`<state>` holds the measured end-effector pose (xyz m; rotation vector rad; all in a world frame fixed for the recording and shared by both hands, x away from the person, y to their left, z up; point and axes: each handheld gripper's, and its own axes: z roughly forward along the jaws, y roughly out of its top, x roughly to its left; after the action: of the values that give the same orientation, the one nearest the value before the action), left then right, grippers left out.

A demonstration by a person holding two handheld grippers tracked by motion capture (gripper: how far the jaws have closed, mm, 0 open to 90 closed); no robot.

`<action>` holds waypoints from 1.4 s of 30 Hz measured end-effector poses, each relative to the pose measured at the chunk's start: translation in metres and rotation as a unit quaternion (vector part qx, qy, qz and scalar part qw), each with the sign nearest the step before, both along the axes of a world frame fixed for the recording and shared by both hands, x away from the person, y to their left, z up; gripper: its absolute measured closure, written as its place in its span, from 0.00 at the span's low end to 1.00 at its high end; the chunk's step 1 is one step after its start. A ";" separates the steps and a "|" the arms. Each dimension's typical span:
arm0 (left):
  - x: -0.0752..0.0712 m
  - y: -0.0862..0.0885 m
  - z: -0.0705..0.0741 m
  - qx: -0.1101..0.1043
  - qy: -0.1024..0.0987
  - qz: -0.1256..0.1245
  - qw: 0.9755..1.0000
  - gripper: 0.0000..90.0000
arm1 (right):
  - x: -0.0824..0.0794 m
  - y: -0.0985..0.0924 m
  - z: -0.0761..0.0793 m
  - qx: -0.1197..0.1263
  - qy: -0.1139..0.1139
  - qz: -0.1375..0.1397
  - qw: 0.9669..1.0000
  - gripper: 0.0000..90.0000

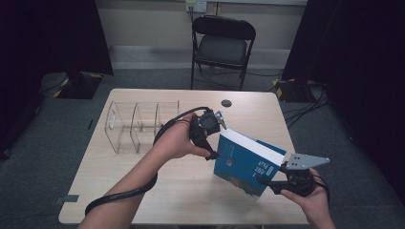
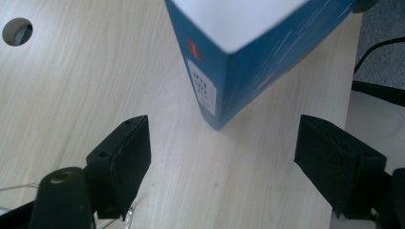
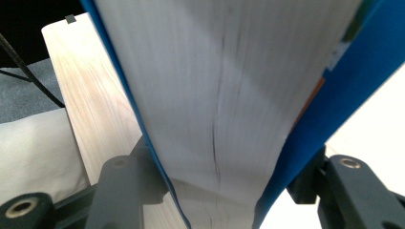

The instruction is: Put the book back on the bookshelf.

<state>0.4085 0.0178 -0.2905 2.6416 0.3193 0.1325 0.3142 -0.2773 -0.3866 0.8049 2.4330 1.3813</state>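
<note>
Blue book [image 1: 243, 164] w/ white pages, orange spine mark; pale wood-grain table [image 1: 143, 191]; black claw [image 2: 224, 157].

No text can be read with certainty. The blue book [image 1: 244, 164] carries white lettering on its cover in the high view and a white label [image 2: 202, 88] on its spine, both too blurred to read.

Pale wood bench [image 1: 143, 186] with a round cable hole [image 1: 226, 103] near its far edge, a clear three-bay plastic organiser [image 1: 138, 125] on its far left part, a black folding chair [image 1: 222, 45] beyond, grey carpet [image 1: 47, 138] all around.
</note>
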 end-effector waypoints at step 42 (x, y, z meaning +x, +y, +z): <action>0.007 -0.042 0.015 0.039 -0.042 -0.103 0.993 0.41 | 0.001 0.001 -0.015 0.009 0.013 0.002 1.000 0.51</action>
<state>0.4151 -0.0246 -0.2759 2.7180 0.0135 0.1928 0.3149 -0.2766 -0.4011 0.8280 2.4453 1.4042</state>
